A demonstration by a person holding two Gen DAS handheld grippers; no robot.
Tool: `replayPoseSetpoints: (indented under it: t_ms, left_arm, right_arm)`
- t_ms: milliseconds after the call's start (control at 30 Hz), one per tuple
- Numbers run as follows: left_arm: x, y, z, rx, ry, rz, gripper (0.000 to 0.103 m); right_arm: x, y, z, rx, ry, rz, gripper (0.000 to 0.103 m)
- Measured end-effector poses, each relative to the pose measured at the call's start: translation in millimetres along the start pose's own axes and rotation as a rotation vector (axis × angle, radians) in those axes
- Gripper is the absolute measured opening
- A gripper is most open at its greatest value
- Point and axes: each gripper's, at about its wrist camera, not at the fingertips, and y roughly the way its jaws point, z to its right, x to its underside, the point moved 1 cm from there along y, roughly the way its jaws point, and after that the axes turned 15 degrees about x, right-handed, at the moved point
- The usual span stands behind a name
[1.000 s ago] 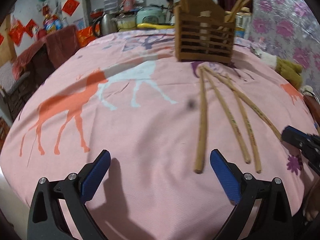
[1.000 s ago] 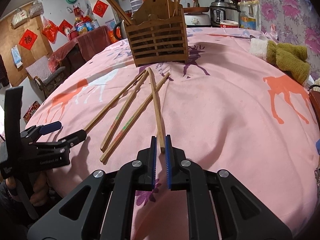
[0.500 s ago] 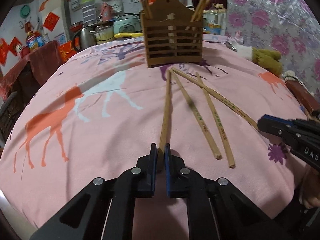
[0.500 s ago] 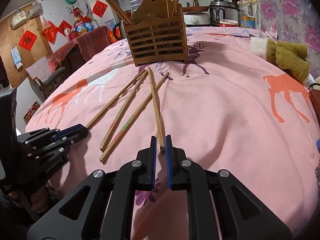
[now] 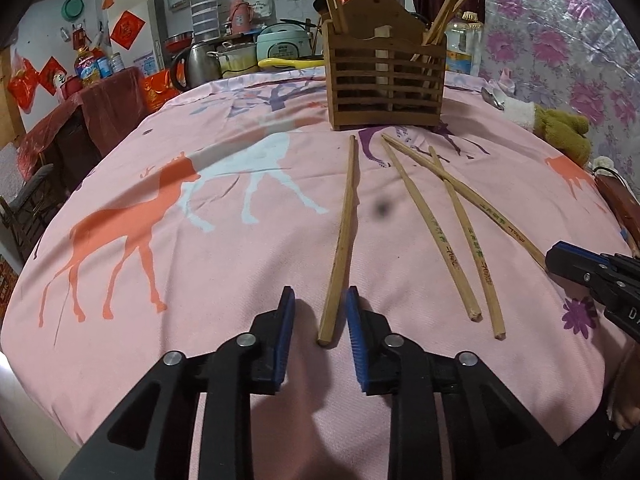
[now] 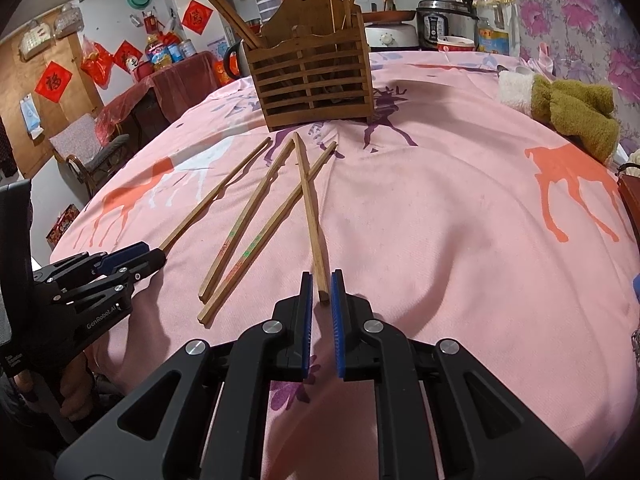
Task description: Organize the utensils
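A: Loose chopsticks point(image 5: 424, 216) on the pink tablecloth point(image 5: 200, 280)?

B: Four, all lying flat, fanned out from just in front of the wooden holder point(image 5: 386, 80) towards the near edge.

A: Holders?

B: One, upright at the far side of the cloth, slatted, split into compartments. More sticks standing in it, leaning out at both ends; too crowded to count exactly.

A: Grippers?

B: Two. Left gripper point(image 5: 318, 300) low over the cloth, astride the near end of the leftmost chopstick point(image 5: 344, 232). Jaws apart and just been opening: stick end between the blue pads, closer to the right pad, clear gap on the other side, no clamp.

A: And the right gripper point(image 6: 320, 284)?

B: Astride the near end of the rightmost chopstick point(image 6: 312, 216). Jaws nearly together, only a narrow slot left, stick tip just inside it. Sliver of cloth visible beside the tip, so no firm clamp to be seen.

A: The middle two?

B: Untouched between the grippers, side by side, near ends close together. Rightmost chopstick crossing over one of them near the holder.

A: Anything else on the cloth?

B: One green plush thing point(image 6: 576, 112) with a white end, well off to the right
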Motion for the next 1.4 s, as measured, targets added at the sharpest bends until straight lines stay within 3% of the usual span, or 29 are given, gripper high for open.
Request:
replayPoseSetpoints:
  t_ms: [133,200,267,500,700,967,1400]
  left_arm:
    - [1,0,4,0.006,0.021,0.003,0.022]
    - [2,0,7,0.019,0.034,0.002,0.01]
    - [2,-1,9,0.013,0.045,0.007,0.009]
    - [-4,-14,7,-0.01,0.045,0.052,0.008]
    - [-8,-25,-19,-0.044,-0.021,0.077,0.008]
    - [-2,-16,-24,0.01,-0.057,0.045,0.007]
    - [3,-12,-24,0.011,-0.055,0.048,0.007]
  right_arm:
    - [0,1,0,-0.001,0.003,-0.004,0.016]
    - [0,1,0,-0.002,0.004,-0.004,0.024]
    - [0,1,0,-0.004,0.007,-0.003,0.03]
    - [0,1,1,0.0,0.015,-0.004,0.03]
    - [0,1,1,0.0,0.017,-0.001,0.03]
    - [0,0,3,-0.003,0.024,-0.005,0.03]
    - [2,-6,-5,-0.024,-0.015,0.025,0.03]
